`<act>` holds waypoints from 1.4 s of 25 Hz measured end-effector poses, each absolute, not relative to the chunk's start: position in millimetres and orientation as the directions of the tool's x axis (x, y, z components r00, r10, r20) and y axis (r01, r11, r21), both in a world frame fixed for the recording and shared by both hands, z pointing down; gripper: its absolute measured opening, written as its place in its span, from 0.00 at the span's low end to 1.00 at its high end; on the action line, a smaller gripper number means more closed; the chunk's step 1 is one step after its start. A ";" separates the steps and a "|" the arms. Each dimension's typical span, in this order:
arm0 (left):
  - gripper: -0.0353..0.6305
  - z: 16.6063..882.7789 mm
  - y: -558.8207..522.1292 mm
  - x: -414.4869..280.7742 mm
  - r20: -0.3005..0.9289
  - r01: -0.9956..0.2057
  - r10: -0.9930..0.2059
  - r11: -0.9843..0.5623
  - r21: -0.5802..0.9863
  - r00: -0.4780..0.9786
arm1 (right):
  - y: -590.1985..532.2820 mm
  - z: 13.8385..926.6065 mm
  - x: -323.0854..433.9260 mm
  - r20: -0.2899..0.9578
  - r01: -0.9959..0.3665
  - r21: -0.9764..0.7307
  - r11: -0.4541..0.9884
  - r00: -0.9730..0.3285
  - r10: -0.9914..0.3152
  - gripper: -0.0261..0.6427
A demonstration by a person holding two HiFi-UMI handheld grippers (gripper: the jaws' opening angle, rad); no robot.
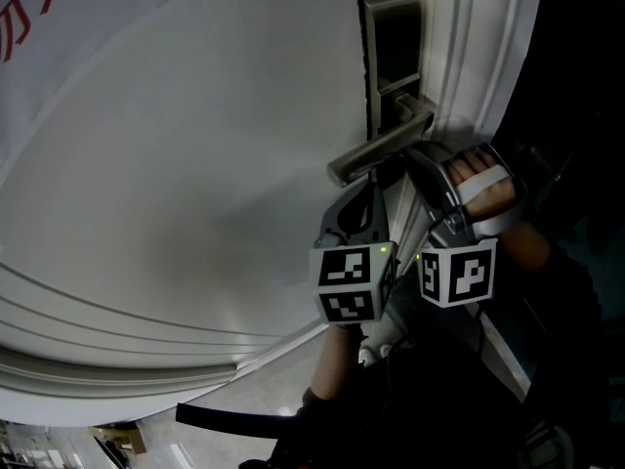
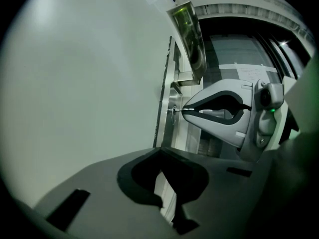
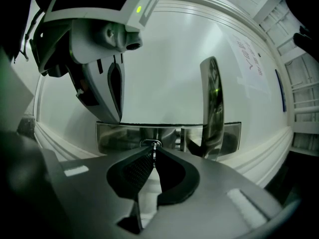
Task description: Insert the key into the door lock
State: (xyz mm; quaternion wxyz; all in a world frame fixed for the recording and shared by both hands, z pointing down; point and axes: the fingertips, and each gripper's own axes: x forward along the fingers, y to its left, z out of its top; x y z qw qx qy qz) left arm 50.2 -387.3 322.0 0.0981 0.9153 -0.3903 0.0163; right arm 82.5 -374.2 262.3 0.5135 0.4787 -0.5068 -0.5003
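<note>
In the head view a white door [image 1: 195, 164] fills the frame. Its dark lock plate [image 1: 393, 57] is at 1 o'clock, with the lever handle [image 1: 381, 149] slanting down to the left below it. Both grippers reach up from 5 o'clock. The left gripper [image 1: 363, 191] points in under the handle. The right gripper [image 1: 422, 164] is just beside it at 3 o'clock, with a hand [image 1: 479, 189] wrapped around its grip.

In the left gripper view, this gripper's own jaws [image 2: 160, 152] meet at the tips at 6 o'clock with nothing between them. They face the door's edge. Towards 3 o'clock the right gripper comes in from the side. Its tips pinch the key [image 2: 178, 110], which touches the metal plate.

In the right gripper view, this gripper's own jaws [image 3: 154, 152] are closed tight on the thin key blade. The blade runs straight ahead to the keyhole [image 3: 151, 144] in the plate, just below centre. How deep it sits cannot be told. The handle stands at 2 o'clock. The left gripper hangs at 10 o'clock, tips narrow and just above the plate's top edge, clear of the key.
</note>
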 end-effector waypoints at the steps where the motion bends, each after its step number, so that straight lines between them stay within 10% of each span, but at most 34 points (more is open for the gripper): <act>1: 0.05 321.9 -387.3 50.4 0.106 -0.717 -0.711 -0.677 0.166 0.695 | -374.2 262.2 82.5 0.041 0.029 0.999 0.041 -0.015 -0.999 0.06; 35: 0.05 322.0 -388.4 54.6 0.103 -0.710 -0.704 -0.683 0.171 0.703 | -374.7 262.0 82.3 0.037 0.037 0.999 0.036 -0.016 -0.999 0.06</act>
